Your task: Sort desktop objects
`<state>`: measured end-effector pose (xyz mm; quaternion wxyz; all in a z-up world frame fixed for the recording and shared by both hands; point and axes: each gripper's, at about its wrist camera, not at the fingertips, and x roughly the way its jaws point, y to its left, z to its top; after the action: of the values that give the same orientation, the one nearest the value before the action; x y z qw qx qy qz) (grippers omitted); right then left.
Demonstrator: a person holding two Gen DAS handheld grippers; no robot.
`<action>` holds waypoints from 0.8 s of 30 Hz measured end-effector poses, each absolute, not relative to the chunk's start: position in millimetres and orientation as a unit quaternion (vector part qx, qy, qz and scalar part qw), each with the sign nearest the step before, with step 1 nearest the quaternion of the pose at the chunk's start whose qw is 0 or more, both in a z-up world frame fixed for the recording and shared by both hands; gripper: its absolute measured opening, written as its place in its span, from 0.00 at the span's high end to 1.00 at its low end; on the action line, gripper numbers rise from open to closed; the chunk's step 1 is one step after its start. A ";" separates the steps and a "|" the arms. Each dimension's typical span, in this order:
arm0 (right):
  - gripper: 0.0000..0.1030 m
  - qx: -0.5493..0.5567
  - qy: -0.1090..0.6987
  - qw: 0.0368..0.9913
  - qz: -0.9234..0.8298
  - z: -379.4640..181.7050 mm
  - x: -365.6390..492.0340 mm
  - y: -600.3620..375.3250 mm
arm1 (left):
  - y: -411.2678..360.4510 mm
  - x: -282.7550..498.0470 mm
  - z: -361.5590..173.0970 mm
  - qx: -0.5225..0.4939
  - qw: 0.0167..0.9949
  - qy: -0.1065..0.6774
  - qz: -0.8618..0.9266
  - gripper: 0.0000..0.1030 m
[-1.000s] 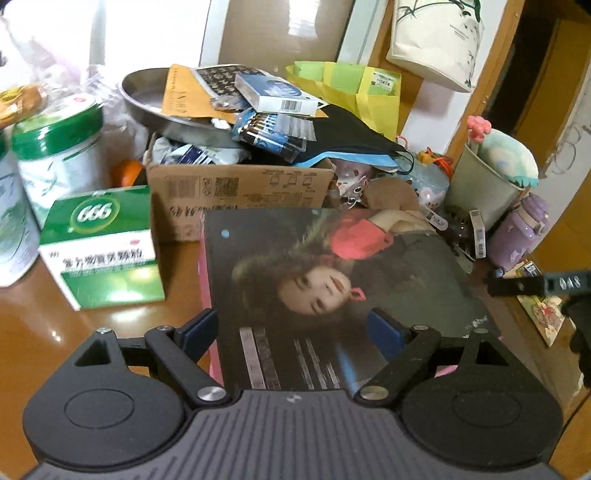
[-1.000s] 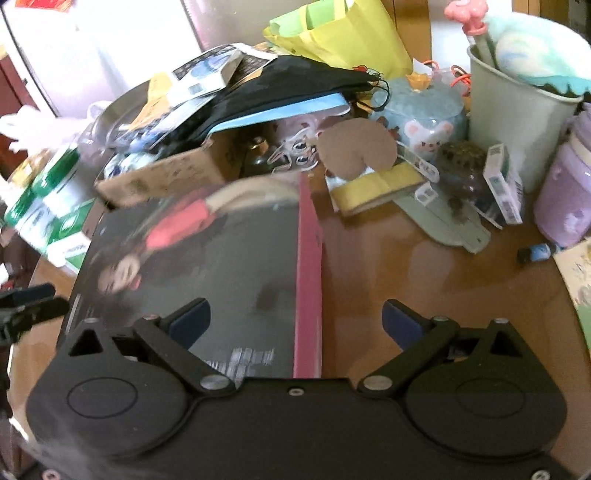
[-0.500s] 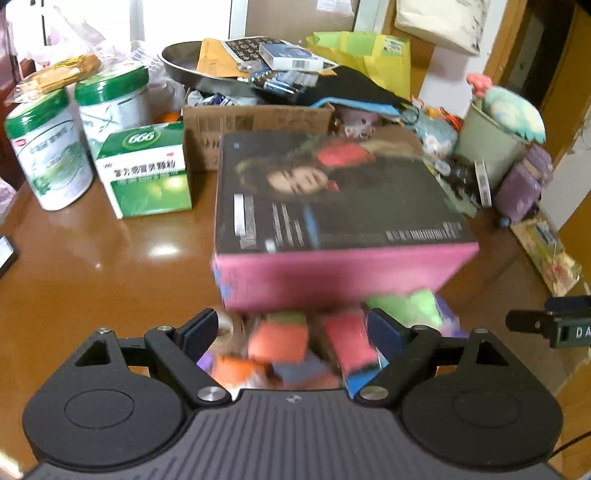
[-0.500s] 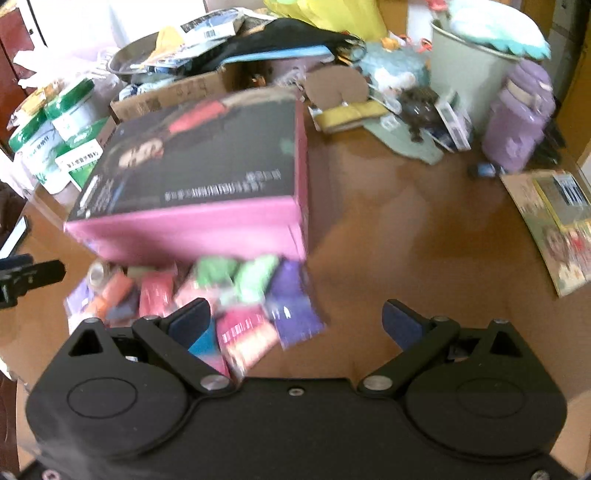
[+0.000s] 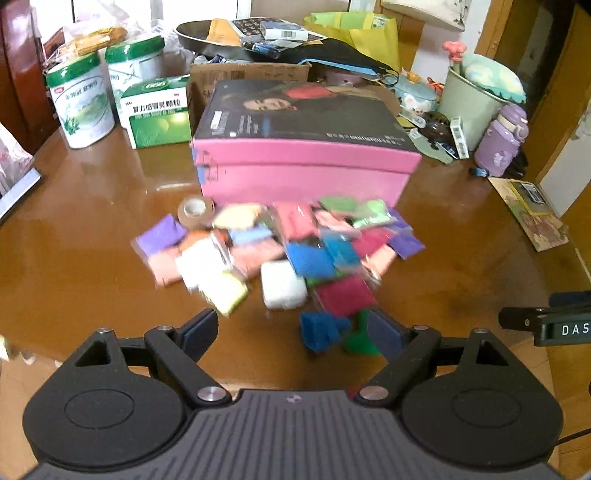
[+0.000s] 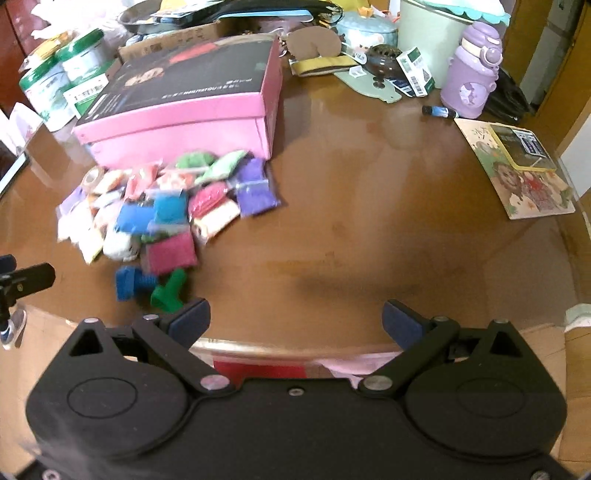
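A pink box (image 5: pixel 303 173) with a dark printed lid stands closed on the brown table; it also shows in the right wrist view (image 6: pixel 184 110). In front of it lies a heap of small coloured packets (image 5: pixel 280 251), seen too in the right wrist view (image 6: pixel 166 206), with a roll of brown tape (image 5: pixel 195 209) at its left. A blue plastic piece (image 5: pixel 319 332) and a green one (image 6: pixel 168 290) lie nearest the edge. My left gripper (image 5: pixel 291 330) is open and empty, just short of the heap. My right gripper (image 6: pixel 295 319) is open and empty over bare table, right of the heap.
Behind the box are a cardboard carton (image 5: pixel 251 74), green tins (image 5: pixel 83 103), a green medicine box (image 5: pixel 159 110), a metal pan of papers (image 5: pixel 207 33), a pale bucket (image 5: pixel 476 92) and a purple bottle (image 6: pixel 471 70). A picture card (image 6: pixel 524 173) lies at right. The table edge (image 6: pixel 295 347) is near.
Both grippers have pulled back and up from the pink box. The heap of packets in front of the box has come into view.
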<state>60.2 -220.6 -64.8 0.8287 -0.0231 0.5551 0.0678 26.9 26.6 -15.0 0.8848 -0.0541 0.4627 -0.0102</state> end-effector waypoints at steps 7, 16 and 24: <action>0.03 -0.040 0.544 0.835 0.066 -55.3 38.9 -223.3 | 16.7 -7.0 -10.4 -0.059 0.889 0.455 0.010 0.14; 0.03 -0.048 0.538 0.839 0.068 -47.7 24.6 -218.2 | 11.2 -25.3 -0.6 -0.064 0.895 0.442 0.015 0.14; 0.03 -0.053 0.536 0.840 0.070 -42.4 14.9 -210.4 | 11.2 -33.4 4.9 -0.038 0.899 0.435 0.016 0.14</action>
<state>14.9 -210.4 -42.4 0.8399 -0.0526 0.5356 0.0703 -33.4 11.2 4.9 0.8993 -0.0380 0.4354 0.0162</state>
